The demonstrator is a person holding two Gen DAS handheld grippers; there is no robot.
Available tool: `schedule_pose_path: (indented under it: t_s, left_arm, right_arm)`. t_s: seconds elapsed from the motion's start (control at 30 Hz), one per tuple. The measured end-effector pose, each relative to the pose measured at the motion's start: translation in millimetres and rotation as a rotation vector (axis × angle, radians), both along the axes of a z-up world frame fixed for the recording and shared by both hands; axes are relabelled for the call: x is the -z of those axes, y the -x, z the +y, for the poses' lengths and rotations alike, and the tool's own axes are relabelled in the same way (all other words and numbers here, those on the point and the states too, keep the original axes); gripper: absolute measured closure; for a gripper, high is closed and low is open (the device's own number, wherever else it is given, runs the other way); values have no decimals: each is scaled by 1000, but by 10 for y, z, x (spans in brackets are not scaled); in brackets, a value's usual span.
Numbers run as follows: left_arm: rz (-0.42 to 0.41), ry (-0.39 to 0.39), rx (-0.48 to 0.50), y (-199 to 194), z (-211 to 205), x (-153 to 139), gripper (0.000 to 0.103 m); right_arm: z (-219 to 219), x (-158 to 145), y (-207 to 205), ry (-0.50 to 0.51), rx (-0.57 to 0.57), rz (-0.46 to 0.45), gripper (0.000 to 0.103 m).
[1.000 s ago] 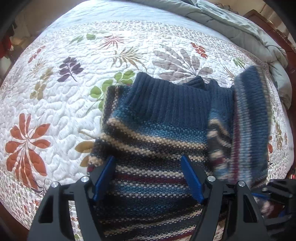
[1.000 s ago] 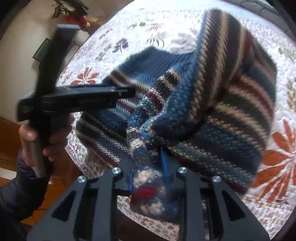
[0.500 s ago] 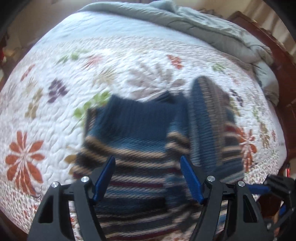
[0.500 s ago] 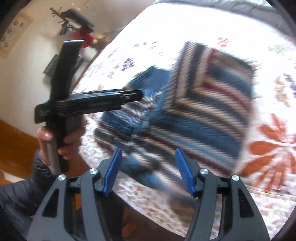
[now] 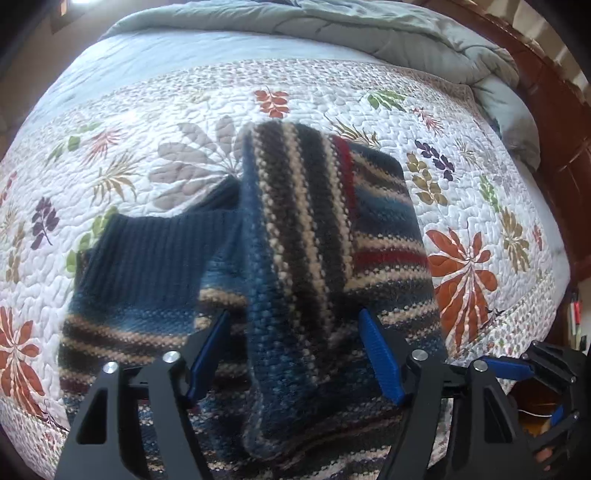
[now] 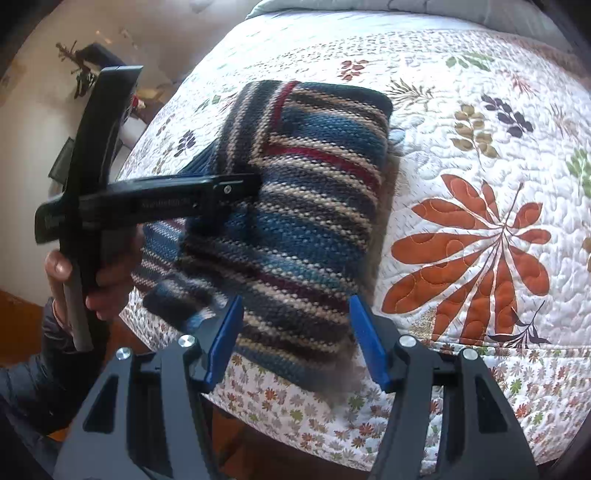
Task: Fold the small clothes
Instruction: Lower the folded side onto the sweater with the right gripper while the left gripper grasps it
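A small striped knit sweater [image 5: 325, 236] in blue, cream, dark and red lies on the quilted bed, its right side and sleeve folded over the body. Its dark blue ribbed collar [image 5: 147, 254] shows at the left. My left gripper [image 5: 295, 354] is open and empty just above the sweater's near part. My right gripper [image 6: 295, 339] is open and empty over the sweater's [image 6: 310, 206] near edge at the bed's rim. The left gripper [image 6: 236, 188] also shows in the right wrist view, held over the sweater's left side.
The floral white quilt [image 5: 480, 192] covers the bed. A bunched grey-green duvet [image 5: 369, 33] lies at the far side by a wooden bed frame [image 5: 554, 122]. The bed's near edge [image 6: 480, 373] drops to the floor. A wall with dark objects [image 6: 85, 70] is at the left.
My right gripper let go of the sleeve and opened. The sleeve now lies folded across the sweater's body. Both grippers drew back slightly.
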State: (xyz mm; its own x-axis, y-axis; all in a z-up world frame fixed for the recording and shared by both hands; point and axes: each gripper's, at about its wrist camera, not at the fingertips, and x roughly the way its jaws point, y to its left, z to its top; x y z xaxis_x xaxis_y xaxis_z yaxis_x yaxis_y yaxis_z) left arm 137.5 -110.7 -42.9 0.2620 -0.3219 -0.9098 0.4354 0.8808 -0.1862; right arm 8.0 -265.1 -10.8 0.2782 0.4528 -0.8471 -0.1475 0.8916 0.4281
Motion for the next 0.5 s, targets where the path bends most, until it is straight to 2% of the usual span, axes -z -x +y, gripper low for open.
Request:
schedule_pose_path:
  t_s: [0.03, 0.13, 0.33, 0.5]
  left_arm:
    - [8, 10, 6, 5, -6, 4, 46]
    - [16, 28, 10, 24, -11, -2, 58]
    - [-19, 18, 16, 78, -20, -37, 75]
    - [-16, 44, 15, 86, 42, -60, 79]
  right_arm:
    - [-11, 31, -10, 2, 8, -1, 43]
    - [-56, 106, -44, 2, 26, 3, 42]
    - [-44, 156, -104, -14, 27, 2, 41]
    - [-33, 108, -190, -25, 31, -21, 40]
